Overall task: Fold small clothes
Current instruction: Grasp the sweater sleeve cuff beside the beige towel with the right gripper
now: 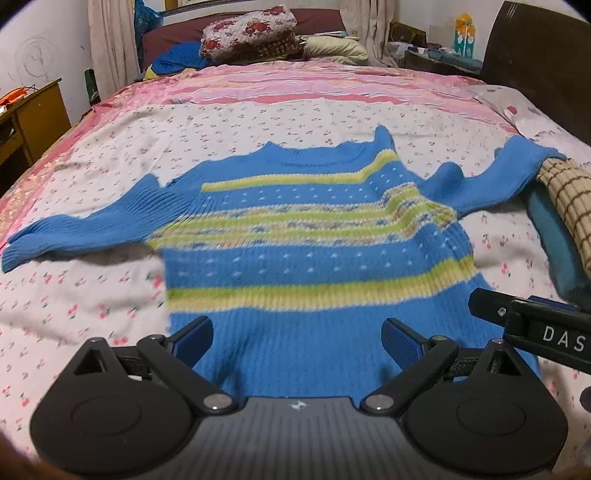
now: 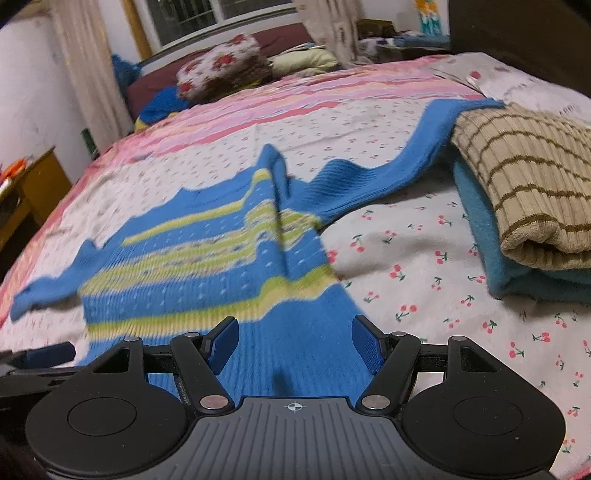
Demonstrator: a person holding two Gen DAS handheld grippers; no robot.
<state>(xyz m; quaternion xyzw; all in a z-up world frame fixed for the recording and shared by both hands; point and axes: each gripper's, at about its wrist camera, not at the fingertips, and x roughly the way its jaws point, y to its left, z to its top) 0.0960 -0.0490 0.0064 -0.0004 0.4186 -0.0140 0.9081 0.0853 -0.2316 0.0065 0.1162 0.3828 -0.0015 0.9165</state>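
Bed [image 1: 110, 122] with cherry-print sheet and pink striped cover beyond; sweater [image 1: 295, 229] blue with yellow-green bands, spread flat near the bed's near edge; folded stack [image 2: 524, 206] just right of it, tan striped knit on top of a teal piece; right sleeve [image 2: 391, 173] runs out to the stack, its cuff reaching the stack's far side, whether under it cannot tell; left sleeve [image 1: 74, 232] lies straight out to the left on bare sheet; pillows [image 1: 251, 33] and bedding piled at the far headboard; wooden cabinet [image 1: 33, 114] off the bed's left side.

Sweater hem toward the cameras, neck toward the far end, so body axis runs near-to-far; sleeves stretch crosswise, making the widest span left-right; a raised crease runs along the right part of the body in the right wrist view.

Left gripper [image 1: 297, 339] jaws wide open, nothing held, over the hem; right gripper [image 2: 295, 343] jaws wide open, nothing held, over the hem's right part; contact with fabric unclear.
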